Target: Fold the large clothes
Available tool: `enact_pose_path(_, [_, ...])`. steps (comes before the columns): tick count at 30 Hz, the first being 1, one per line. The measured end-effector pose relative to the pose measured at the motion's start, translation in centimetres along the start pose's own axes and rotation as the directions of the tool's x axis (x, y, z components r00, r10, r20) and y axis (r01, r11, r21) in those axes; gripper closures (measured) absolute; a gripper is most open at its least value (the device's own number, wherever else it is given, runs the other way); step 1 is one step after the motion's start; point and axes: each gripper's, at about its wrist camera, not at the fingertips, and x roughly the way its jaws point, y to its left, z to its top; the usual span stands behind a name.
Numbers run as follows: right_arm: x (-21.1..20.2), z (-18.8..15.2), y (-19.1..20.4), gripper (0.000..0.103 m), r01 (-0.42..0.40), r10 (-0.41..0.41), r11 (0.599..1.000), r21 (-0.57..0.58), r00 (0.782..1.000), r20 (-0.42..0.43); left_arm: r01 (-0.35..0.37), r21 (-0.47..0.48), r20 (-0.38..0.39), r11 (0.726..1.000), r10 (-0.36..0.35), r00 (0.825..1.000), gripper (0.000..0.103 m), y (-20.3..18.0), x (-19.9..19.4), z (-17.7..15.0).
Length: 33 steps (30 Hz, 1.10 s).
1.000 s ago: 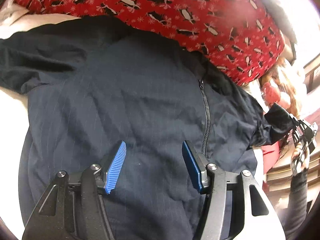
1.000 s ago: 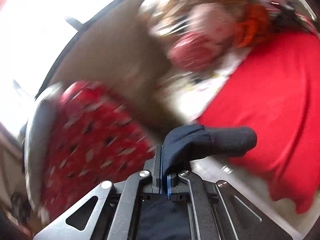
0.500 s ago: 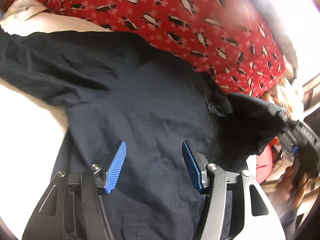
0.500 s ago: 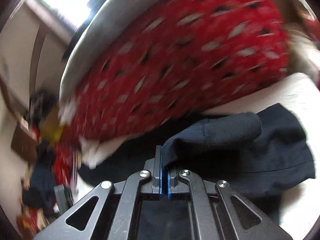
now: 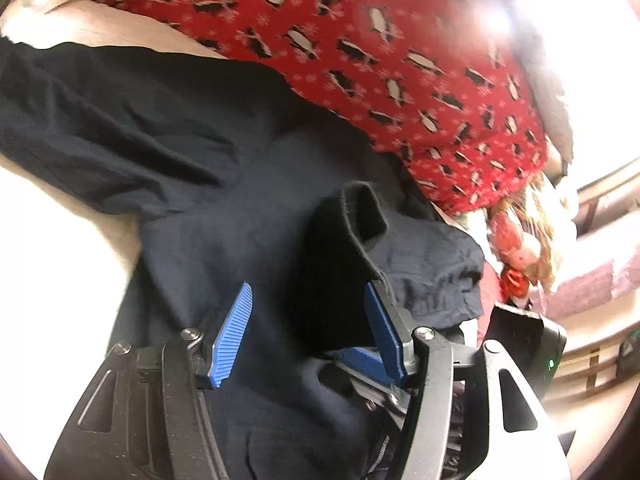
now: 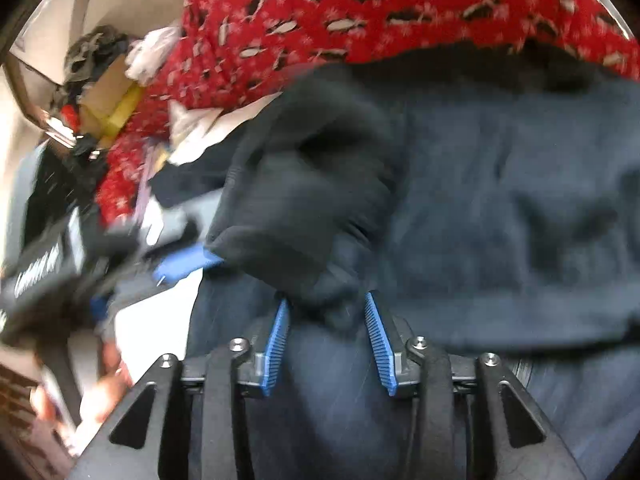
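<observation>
A dark navy zip jacket (image 5: 208, 208) lies spread on a white bed surface (image 5: 56, 248). One sleeve is folded across the body, and its cuff (image 5: 360, 216) rests on the chest. My left gripper (image 5: 308, 292) hovers open over the jacket with nothing between its pads. In the right wrist view my right gripper (image 6: 326, 300) is opening its jaws. The sleeve end (image 6: 304, 208) sits loosely between its fingertips, draped over the jacket body (image 6: 500, 208). A blue pad (image 5: 358, 360) of the right gripper shows just behind my left gripper's right finger.
A red penguin-print cloth (image 5: 400, 60) lies along the jacket's far edge, also in the right wrist view (image 6: 360, 4). A doll with red trim (image 5: 516, 240) is at the right. Cardboard and clutter (image 6: 104, 100) sit at far left. A hand (image 6: 108, 392) holds the blurred left gripper.
The right gripper carried the sleeve from the right side across onto the jacket body, then its shut jaws parted. The left gripper drifted a little over the jacket, still open.
</observation>
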Motion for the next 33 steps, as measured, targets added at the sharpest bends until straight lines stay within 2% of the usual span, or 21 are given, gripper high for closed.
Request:
enact_pose_path(1, [-0.7,-0.7,-0.2,0.060,-0.009,0.009,1.000,0.006,1.000,0.007,0.006,0.025,-0.014,1.000,-0.006,1.000,0.045,-0.5,0.3,-0.2])
enact_pose_path(2, [-1.6,-1.4,-0.6,0.058,-0.016,0.016,1.000,0.018,1.000,0.014,0.002,0.050,-0.029,0.999,-0.001,1.000,0.038,-1.0,0.5,-0.4])
enact_pose_path(4, [-3.3,-2.3,-1.7,0.056,-0.020,0.018,0.998,0.054,0.999,0.035,-0.014,0.089,-0.048,0.996,0.018,0.999,0.033,-1.9,1.4,-1.0])
enact_pose_path(8, [-7.2,-4.0,-5.1,0.053,-0.038,0.017,0.982,0.184,0.993,0.114,0.069,0.079,-0.122,0.994,-0.059,0.991,0.033,-3.1,3.4,-2.3])
enact_pose_path(11, [-10.2,-5.4,-7.9,0.051,-0.048,0.005,0.964,0.261,0.987,0.163,0.085,0.109,-0.144,0.990,-0.069,0.987,0.033,-4.3,4.2,-3.7])
enact_pose_path(13, [-12.1,-6.4,-9.6,0.049,-0.047,-0.012,0.951,0.304,0.982,0.187,0.054,0.148,-0.131,0.988,-0.034,0.991,0.033,-5.0,4.2,-4.6])
enact_pose_path(16, [-13.9,-7.8,-11.8,0.049,-0.065,-0.016,0.931,0.359,0.976,0.219,-0.075,0.227,-0.086,0.971,0.096,0.992,0.033,-6.5,4.5,-5.4])
enact_pose_path(18, [-14.6,-8.5,-13.0,0.049,-0.078,-0.018,0.918,0.388,0.971,0.239,-0.162,0.285,-0.061,0.945,0.187,0.981,0.033,-7.8,5.0,-5.7])
enact_pose_path(19, [-14.9,-8.8,-13.5,0.049,-0.089,-0.016,0.911,0.404,0.968,0.250,-0.220,0.326,-0.041,0.919,0.246,0.968,0.033,-8.7,5.6,-5.8])
enact_pose_path(20, [-15.2,-9.1,-14.2,0.048,-0.106,-0.011,0.900,0.424,0.964,0.264,-0.277,0.359,-0.015,0.891,0.303,0.953,0.033,-9.3,6.2,-6.0])
enact_pose_path(22, [-15.2,-9.4,-14.8,0.048,-0.139,0.006,0.882,0.450,0.959,0.285,-0.395,0.415,0.044,0.820,0.415,0.909,0.033,-10.4,7.7,-6.1])
enact_pose_path(24, [-15.4,-9.8,-15.5,0.048,-0.165,0.022,0.870,0.464,0.954,0.299,-0.465,0.443,0.060,0.767,0.492,0.869,0.033,-10.8,9.6,-5.9])
enact_pose_path(25, [-15.5,-10.0,-15.6,0.048,-0.175,0.029,0.867,0.466,0.952,0.304,-0.477,0.431,0.057,0.766,0.505,0.861,0.033,-10.7,10.1,-5.5])
enact_pose_path(26, [-15.7,-10.2,-15.7,0.048,-0.182,0.035,0.867,0.464,0.951,0.308,-0.473,0.412,0.052,0.779,0.498,0.866,0.040,-10.5,10.0,-5.1])
enact_pose_path(27, [-15.7,-10.2,-15.6,0.048,-0.186,0.038,0.868,0.461,0.949,0.312,-0.452,0.371,0.044,0.811,0.471,0.881,0.050,-10.0,9.5,-4.4])
enact_pose_path(28, [-15.9,-10.4,-15.6,0.048,-0.190,0.042,0.871,0.454,0.948,0.316,-0.404,0.309,0.030,0.861,0.415,0.909,0.070,-9.3,8.6,-3.6])
enact_pose_path(30, [-16.5,-10.5,-15.6,0.048,-0.184,0.035,0.880,0.438,0.945,0.326,-0.327,0.185,0.029,0.927,0.327,0.945,0.077,-7.8,6.5,-2.1])
enact_pose_path(31, [-16.9,-10.6,-15.7,0.048,-0.183,0.033,0.882,0.434,0.943,0.331,-0.302,0.132,0.056,0.944,0.297,0.953,0.090,-6.9,5.1,-1.4])
enact_pose_path(33, [-17.5,-10.5,-16.3,0.048,-0.184,0.027,0.882,0.435,0.939,0.344,-0.287,0.067,0.091,0.955,0.281,0.955,0.091,-5.6,2.9,-0.5])
